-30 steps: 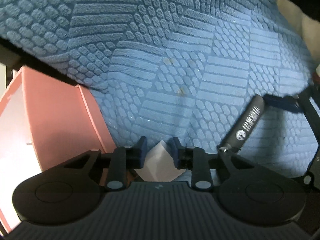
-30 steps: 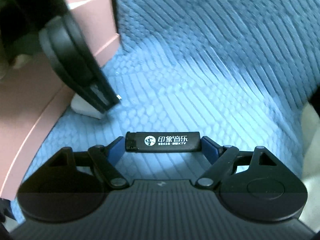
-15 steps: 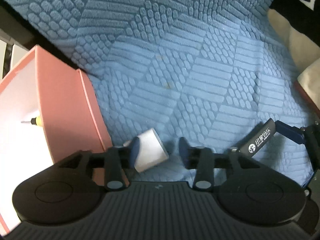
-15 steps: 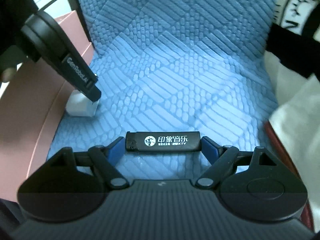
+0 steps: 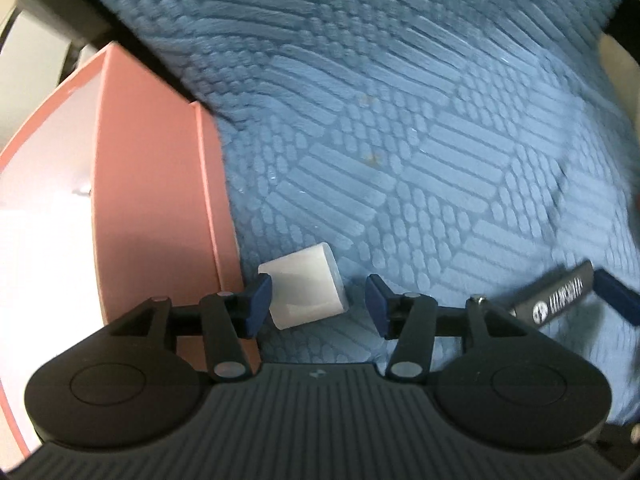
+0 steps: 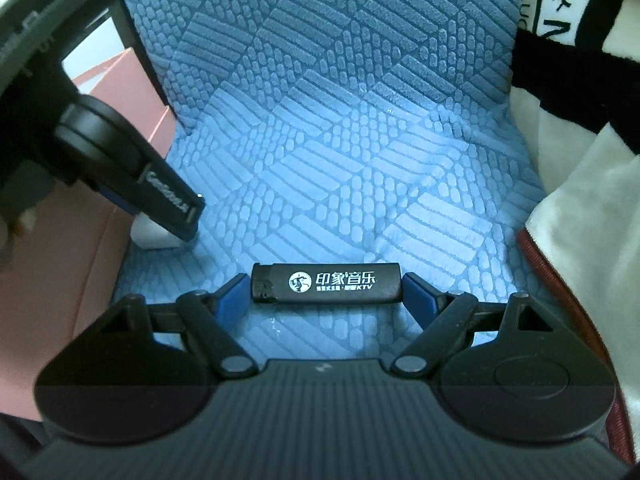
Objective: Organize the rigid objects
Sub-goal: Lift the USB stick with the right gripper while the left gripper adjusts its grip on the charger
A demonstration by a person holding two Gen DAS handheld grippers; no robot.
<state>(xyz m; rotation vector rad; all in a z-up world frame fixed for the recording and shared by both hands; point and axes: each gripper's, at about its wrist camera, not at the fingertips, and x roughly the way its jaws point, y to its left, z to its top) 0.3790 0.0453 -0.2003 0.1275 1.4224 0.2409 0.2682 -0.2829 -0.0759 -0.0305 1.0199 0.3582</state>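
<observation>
A white block (image 5: pixel 305 290) lies on the blue textured mat (image 5: pixel 400 140), right beside the pink box (image 5: pixel 152 184). My left gripper (image 5: pixel 318 306) is open around the block, its left finger touching or nearly touching it, its right finger apart. My right gripper (image 6: pixel 325 294) is shut on a black lighter (image 6: pixel 326 283) with white print, held crosswise just above the mat. The lighter also shows at the right edge of the left wrist view (image 5: pixel 558 300). In the right wrist view the left gripper (image 6: pixel 160 196) covers most of the white block (image 6: pixel 154 236).
The pink box (image 6: pixel 92 216) stands open along the mat's left side, with a small item on its pale floor (image 5: pixel 82 190). A white and black fabric (image 6: pixel 580 92) lies along the mat's right side.
The left gripper has opened wider and let go of the white block, which now rests on the mat by the pink box. The right gripper still holds the lighter and has drawn back.
</observation>
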